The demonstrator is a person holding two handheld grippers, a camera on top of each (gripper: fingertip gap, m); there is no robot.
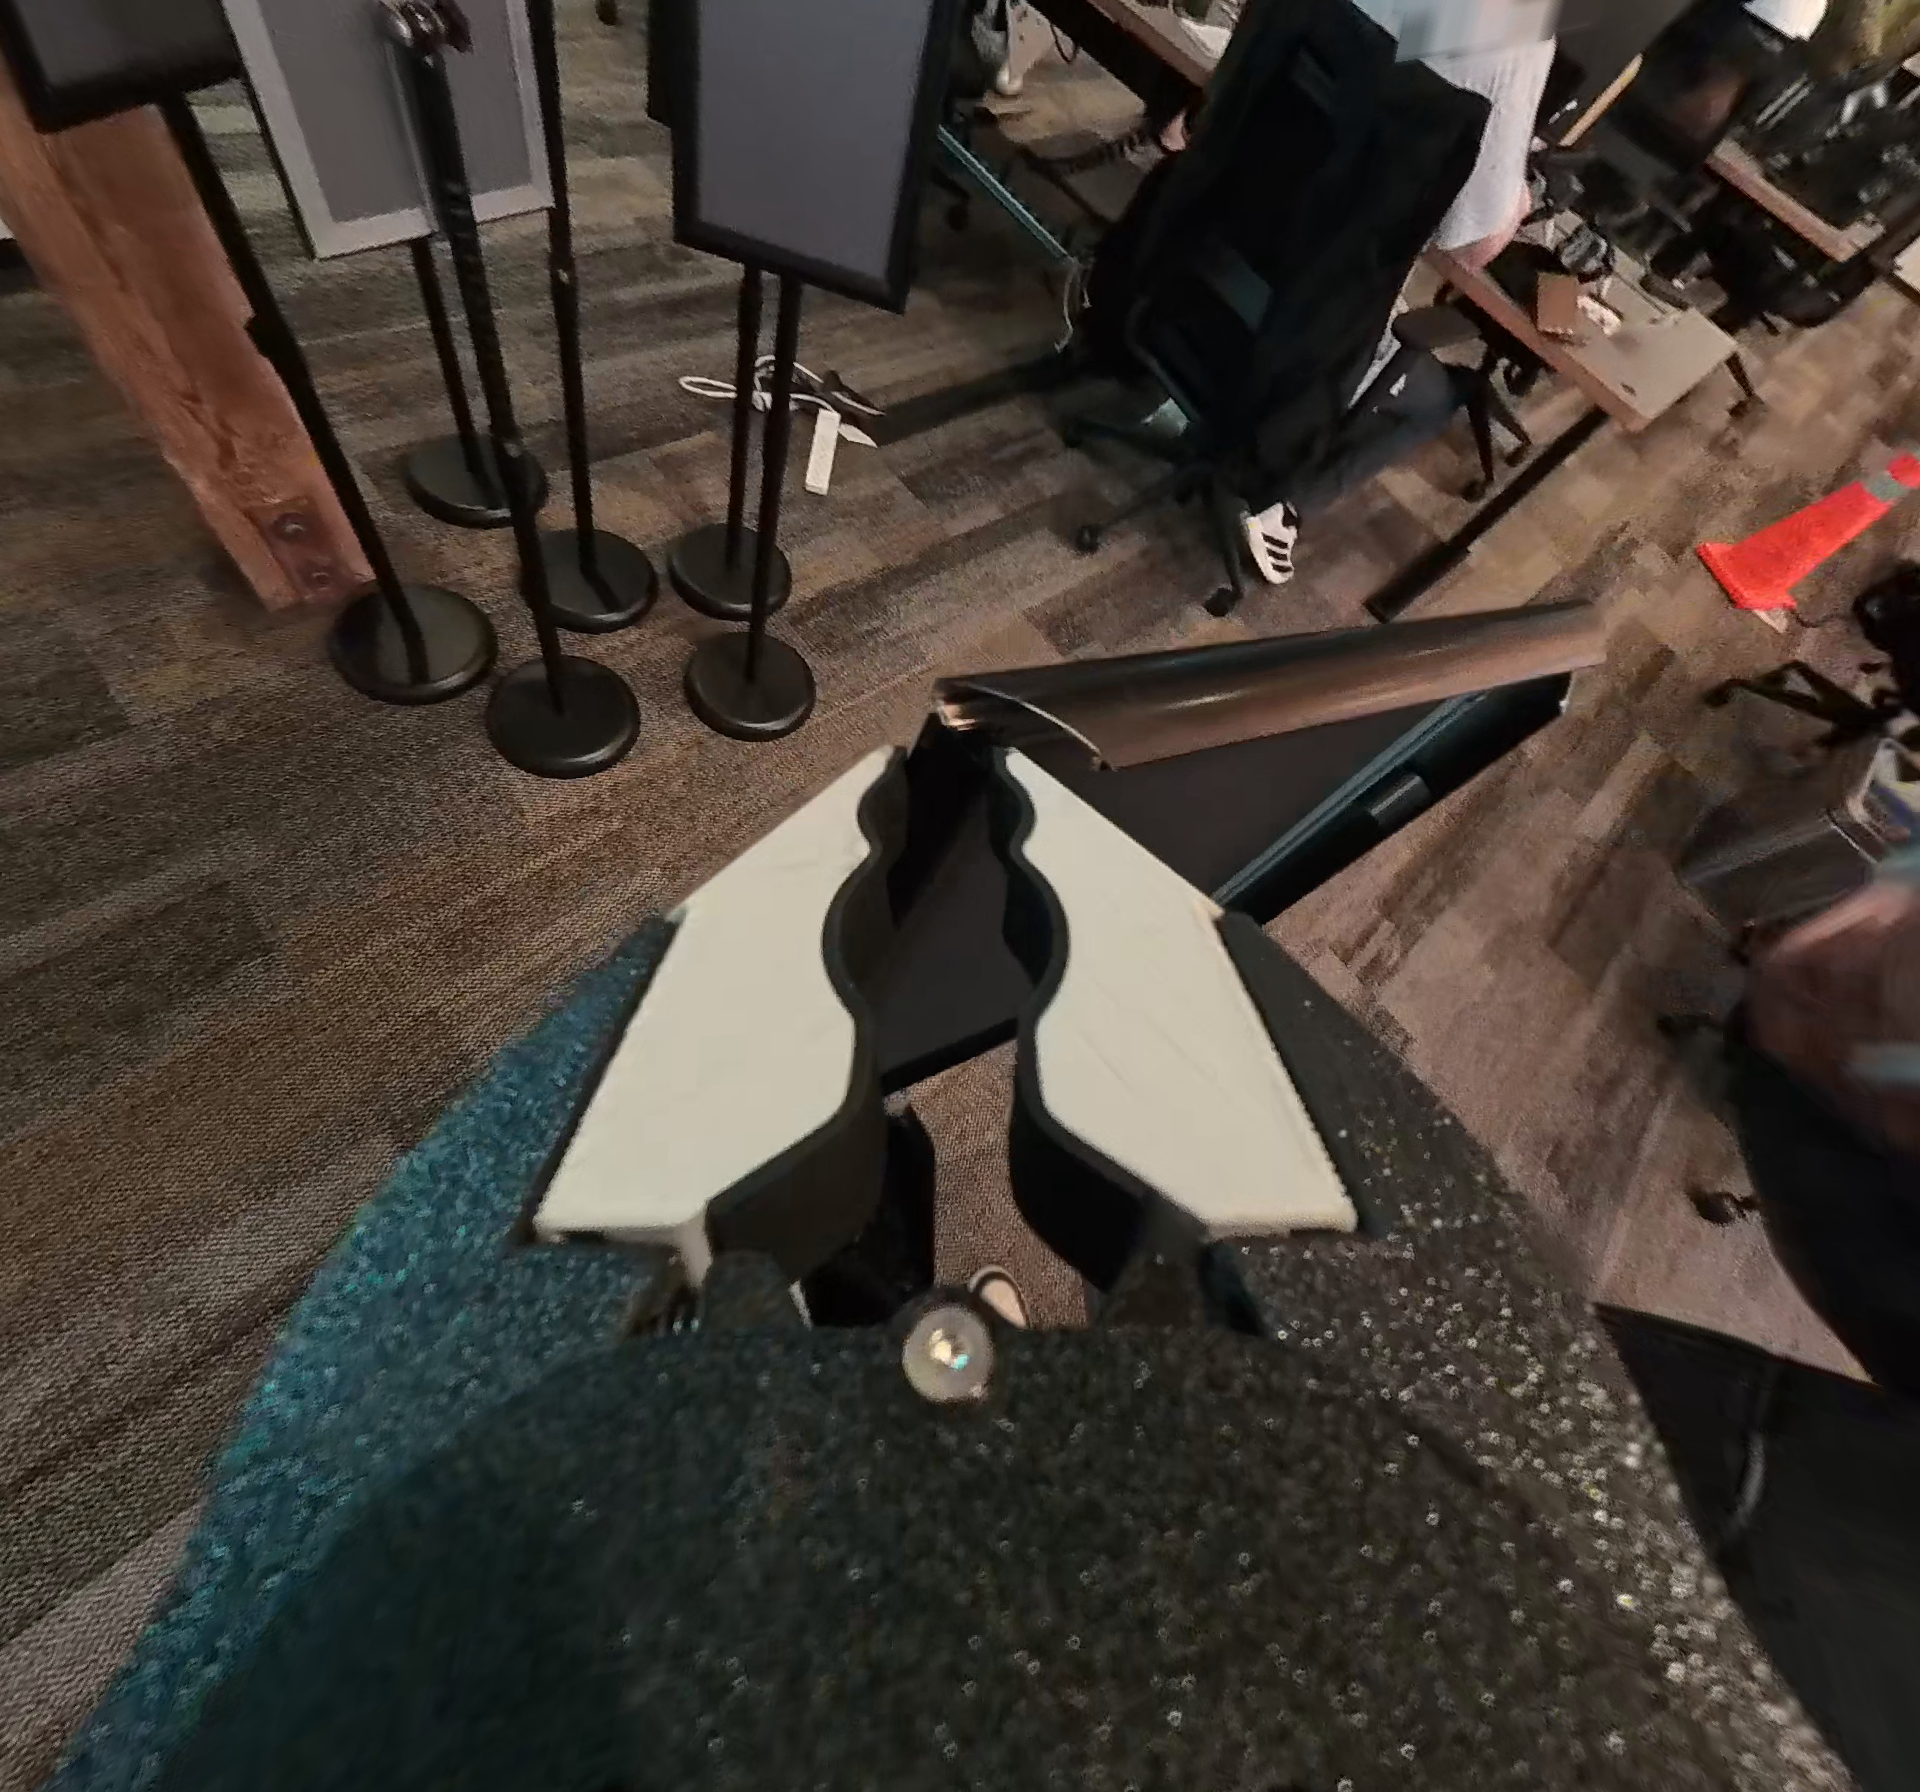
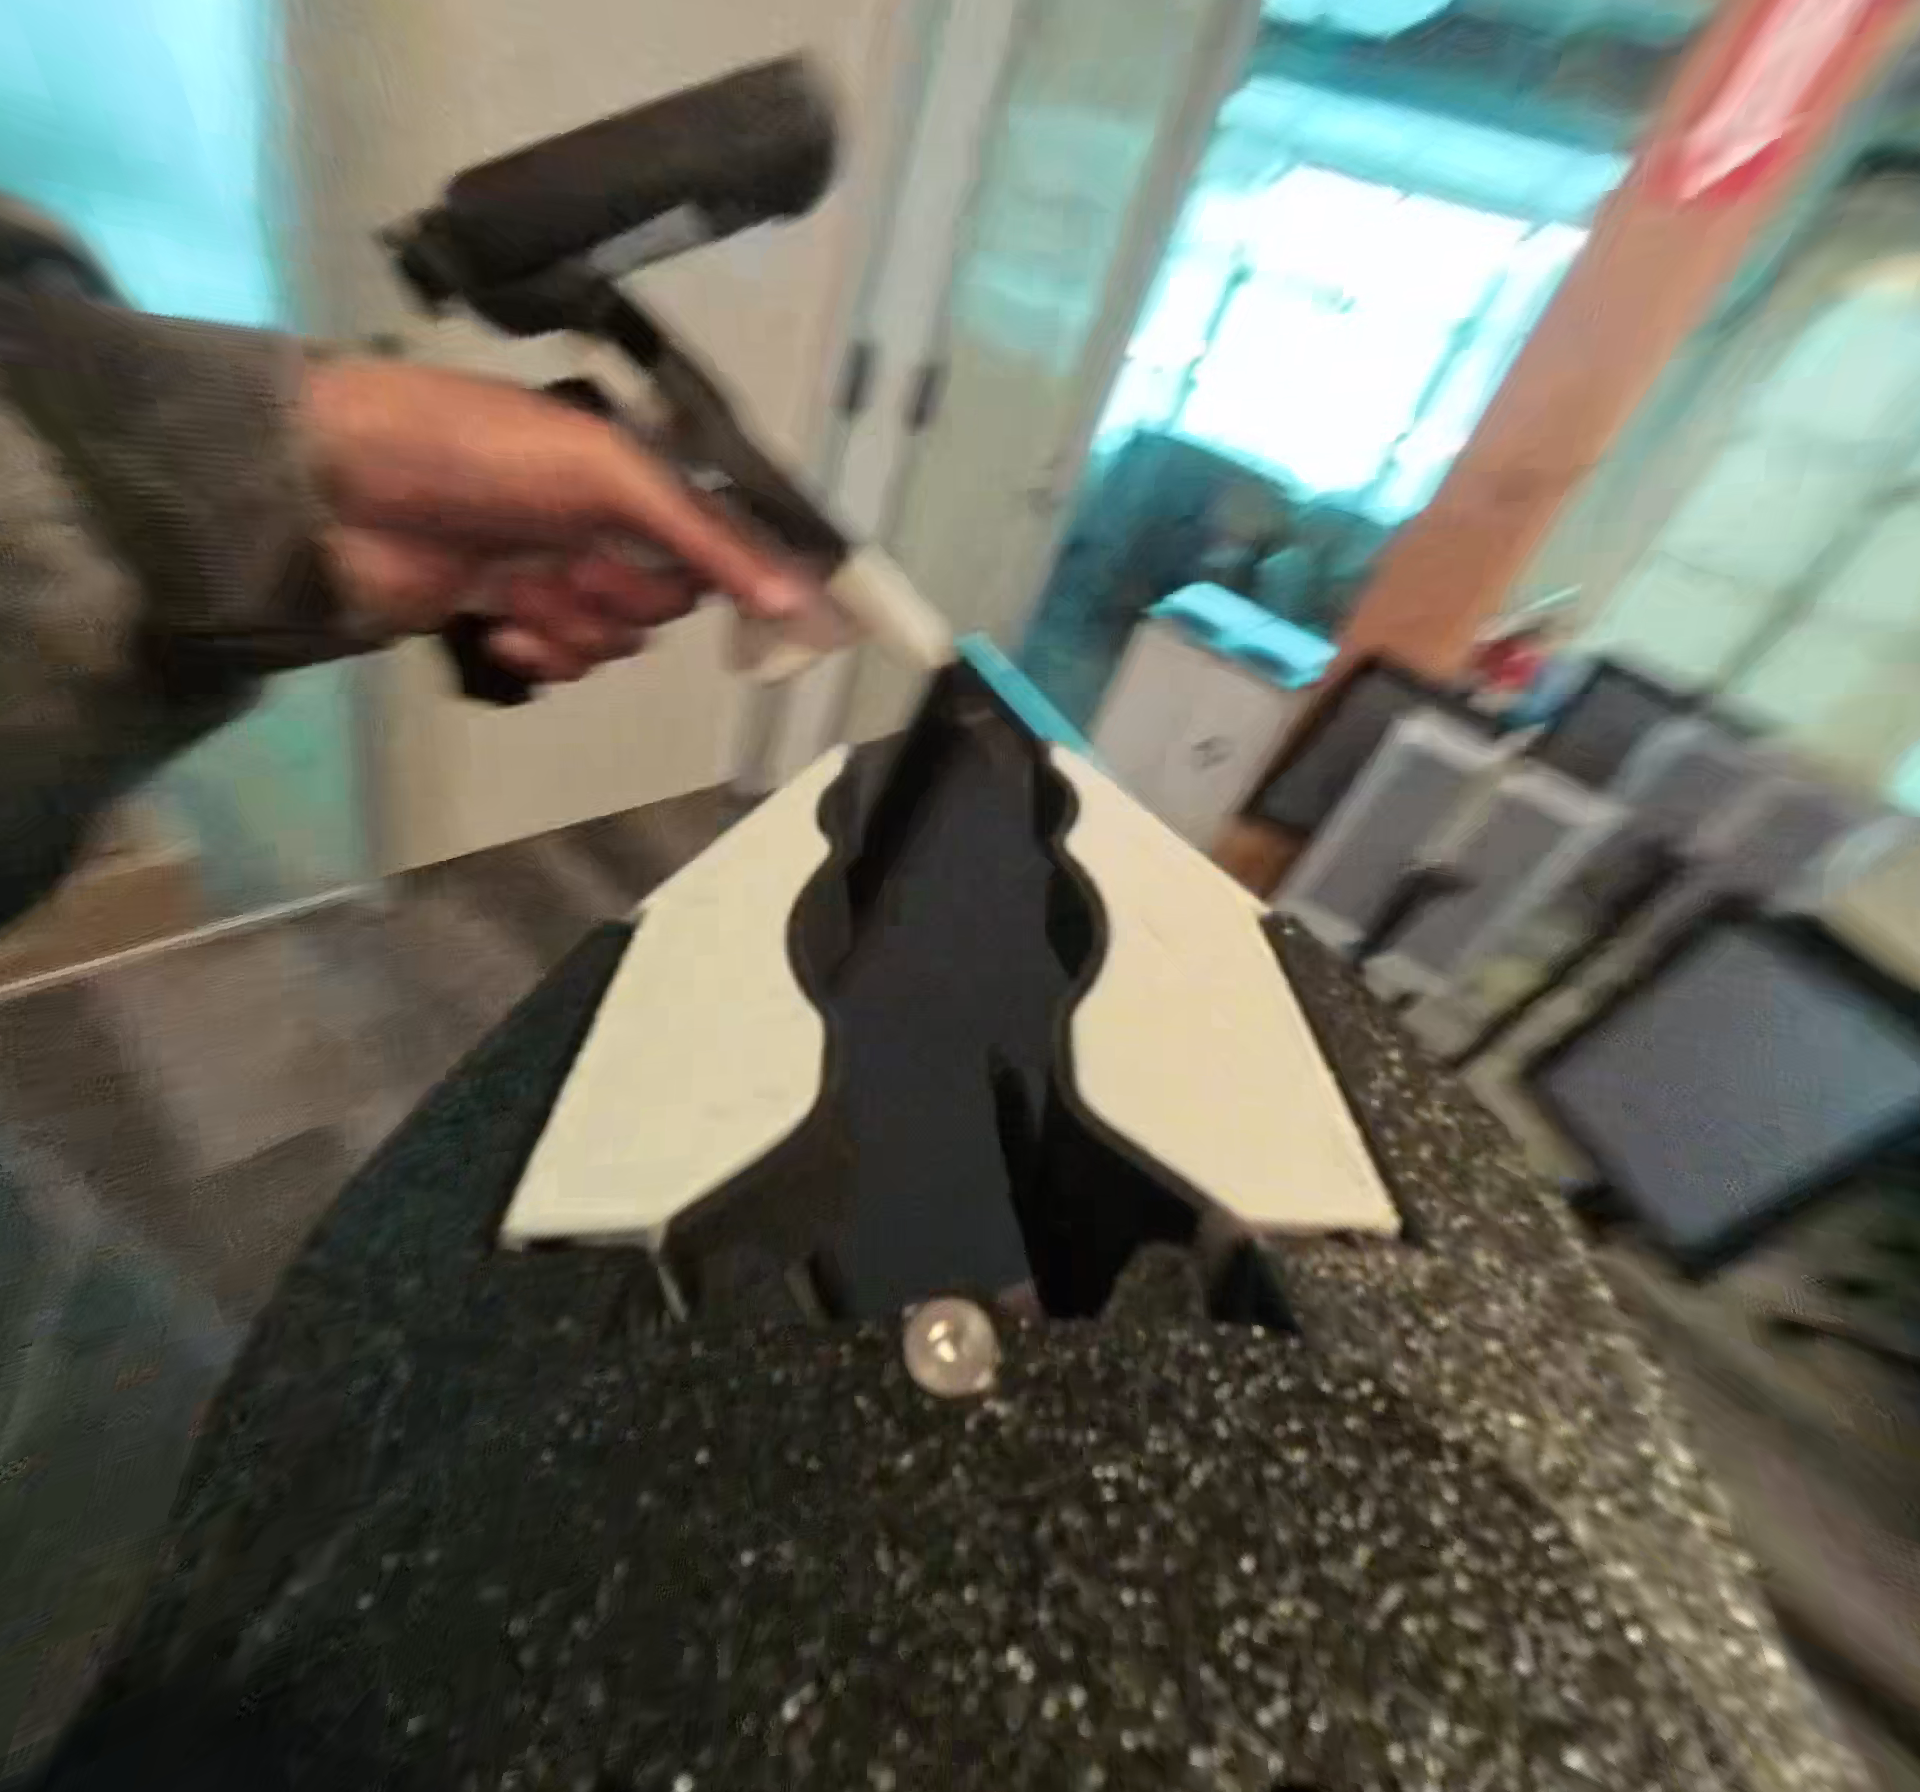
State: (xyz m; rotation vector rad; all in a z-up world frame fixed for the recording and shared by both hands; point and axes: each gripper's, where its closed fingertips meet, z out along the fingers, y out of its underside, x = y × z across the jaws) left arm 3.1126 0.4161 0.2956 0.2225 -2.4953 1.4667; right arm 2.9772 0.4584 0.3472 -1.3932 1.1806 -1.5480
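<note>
our left claw (image 1: 948, 766) is pinching the corner of a flat black frame (image 1: 1226, 807), its silver edge rail (image 1: 1268, 672) flipped up, held above the carpet (image 1: 260, 911). sign stands (image 1: 561, 714) with round bases sit off to the left, an orange cone (image 1: 1808, 537) to the right. our right claw (image 2: 951, 755) (picture's pretty blurry) looks clamped on the same black frame (image 2: 935, 963), fingers nearly together around it. we see a hand (image 2: 499, 516) gripping the other tool just past the tips.
</note>
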